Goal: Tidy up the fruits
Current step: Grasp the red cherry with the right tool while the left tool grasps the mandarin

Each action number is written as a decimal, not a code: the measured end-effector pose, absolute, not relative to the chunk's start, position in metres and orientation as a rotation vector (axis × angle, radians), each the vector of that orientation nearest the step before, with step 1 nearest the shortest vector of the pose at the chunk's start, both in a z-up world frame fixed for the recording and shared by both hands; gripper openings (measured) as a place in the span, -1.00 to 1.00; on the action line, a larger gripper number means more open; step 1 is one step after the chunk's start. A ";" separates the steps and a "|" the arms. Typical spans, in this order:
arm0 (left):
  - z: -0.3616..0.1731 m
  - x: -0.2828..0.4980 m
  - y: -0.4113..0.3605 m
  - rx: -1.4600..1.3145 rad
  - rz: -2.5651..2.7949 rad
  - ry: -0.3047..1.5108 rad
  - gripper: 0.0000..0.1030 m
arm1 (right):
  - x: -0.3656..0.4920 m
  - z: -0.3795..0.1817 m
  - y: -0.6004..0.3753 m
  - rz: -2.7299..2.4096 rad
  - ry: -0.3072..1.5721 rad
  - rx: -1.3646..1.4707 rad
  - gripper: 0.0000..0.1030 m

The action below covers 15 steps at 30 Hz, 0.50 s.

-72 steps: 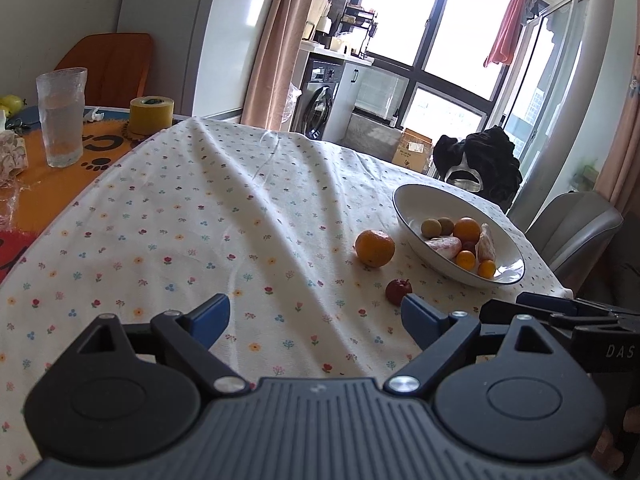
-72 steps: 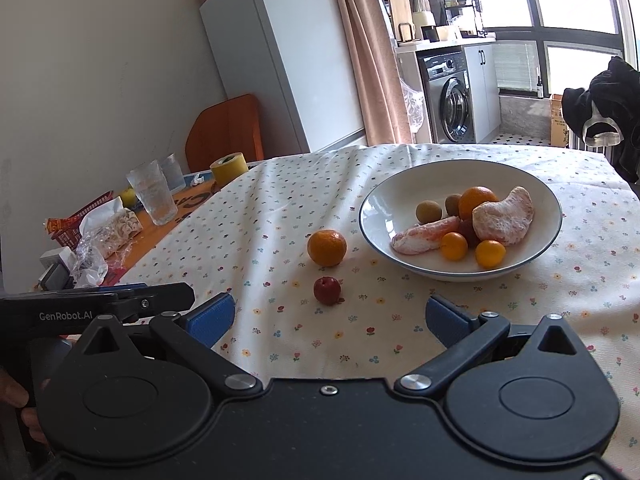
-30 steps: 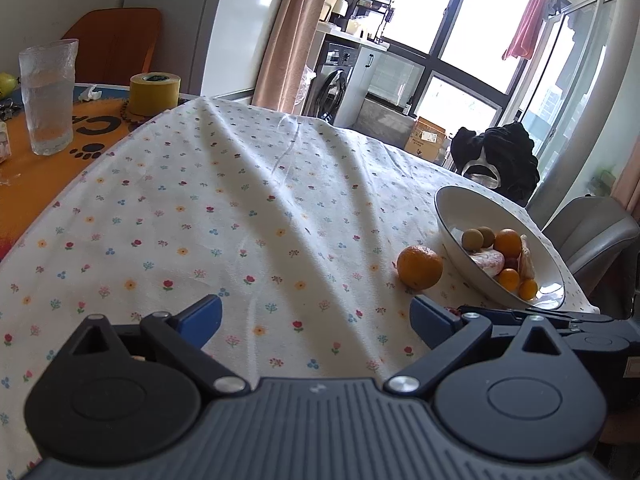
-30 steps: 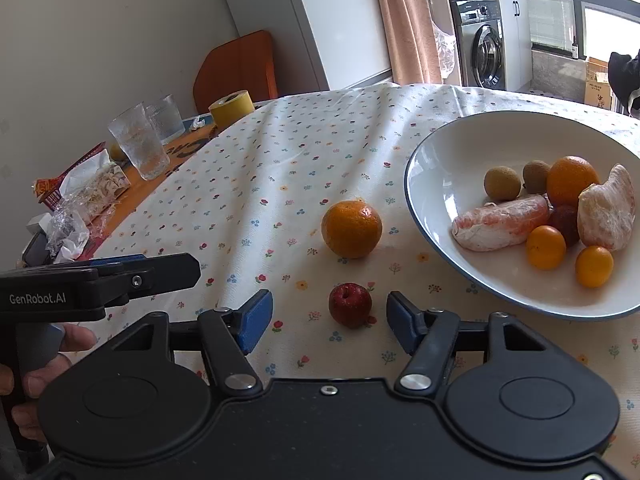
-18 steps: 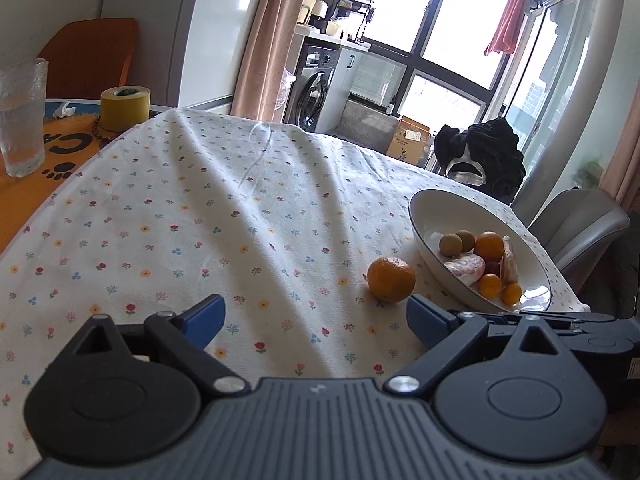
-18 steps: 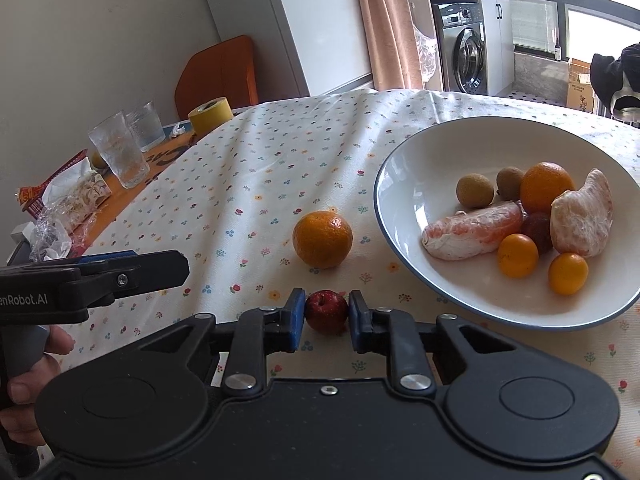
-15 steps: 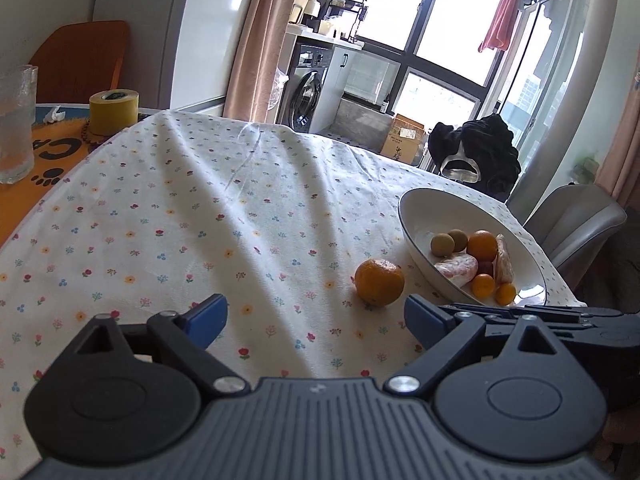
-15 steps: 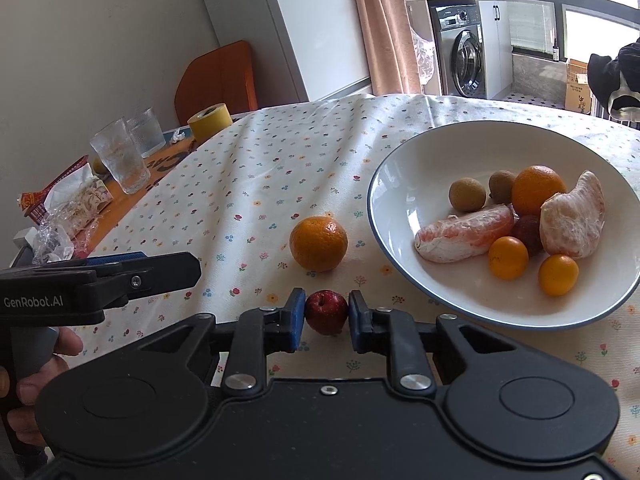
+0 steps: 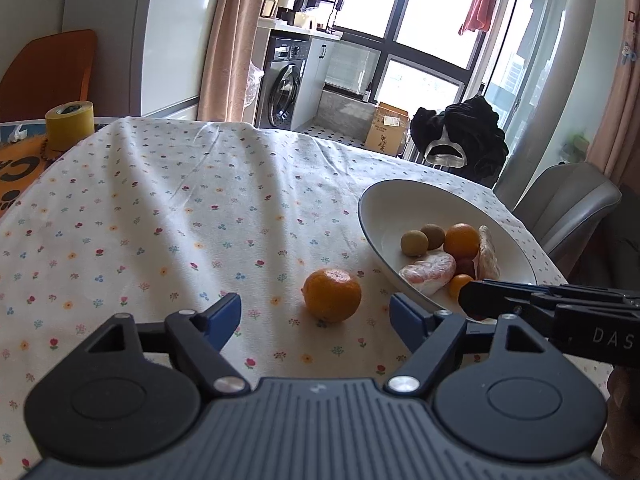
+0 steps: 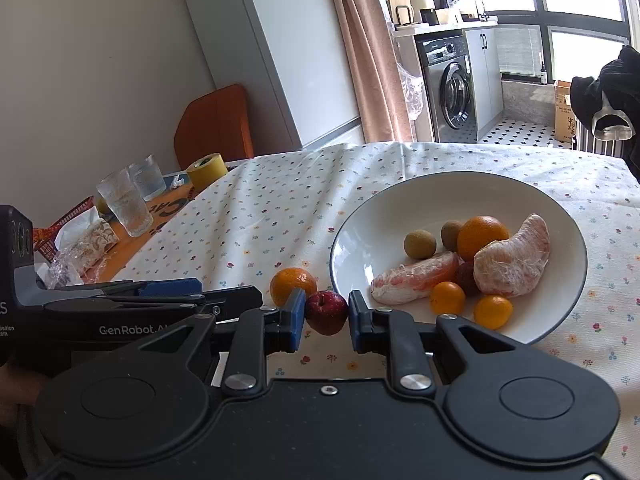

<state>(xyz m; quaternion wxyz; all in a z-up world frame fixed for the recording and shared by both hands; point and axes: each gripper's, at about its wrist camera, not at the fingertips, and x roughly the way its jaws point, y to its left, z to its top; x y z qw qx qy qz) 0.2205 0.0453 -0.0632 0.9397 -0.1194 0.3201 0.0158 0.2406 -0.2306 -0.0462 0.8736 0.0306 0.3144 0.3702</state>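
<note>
My right gripper [image 10: 323, 313] is shut on a small red fruit [image 10: 326, 312] and holds it above the cloth near the rim of the white bowl [image 10: 408, 194]. The bowl holds pomelo segments [image 10: 514, 258], an orange [image 10: 482, 236], small brown fruits and small oranges. A loose orange [image 10: 289, 282] lies on the floral tablecloth left of the bowl. My left gripper [image 9: 316, 316] is open, and that orange [image 9: 332, 295] lies just ahead between its fingers. The bowl [image 9: 384, 208] is to its right, with the right gripper [image 9: 472, 306] in front of it.
A yellow tape roll [image 9: 69, 124], water glasses [image 10: 125, 206] and snack wrappers [image 10: 86, 250] sit on the orange mat at the table's left end. A grey chair [image 9: 568, 204] stands beyond the table's right edge. The tablecloth is wrinkled.
My right gripper closed on the small red fruit, lifted it off the cloth and moved toward the bowl. My left gripper moved closer to the loose orange, still open.
</note>
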 end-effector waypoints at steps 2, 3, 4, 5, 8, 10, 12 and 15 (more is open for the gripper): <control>-0.064 0.225 0.041 -0.231 0.029 0.657 0.52 | 0.243 -0.046 -0.234 0.766 0.655 0.072 -0.59; -0.065 0.227 0.039 -0.227 0.029 0.659 0.49 | 0.244 -0.046 -0.236 0.763 0.654 0.076 -0.59; -0.066 0.229 0.038 -0.224 0.029 0.662 0.48 | 0.246 -0.046 -0.238 0.759 0.652 0.081 -0.59; -0.066 0.231 0.036 -0.222 0.029 0.664 0.44 | 0.247 -0.047 -0.242 0.756 0.649 0.086 -0.59; -0.070 0.238 0.032 -0.212 0.034 0.676 0.40 | 0.251 -0.048 -0.249 0.746 0.647 0.101 -0.59; -0.073 0.243 0.028 -0.202 0.039 0.686 0.37 | 0.253 -0.049 -0.253 0.741 0.647 0.107 -0.59; -0.079 0.249 0.025 -0.203 0.044 0.703 0.25 | 0.255 -0.051 -0.259 0.737 0.646 0.121 -0.59; -0.085 0.255 0.024 -0.202 0.069 0.711 -0.12 | 0.259 -0.053 -0.266 0.738 0.643 0.144 -0.59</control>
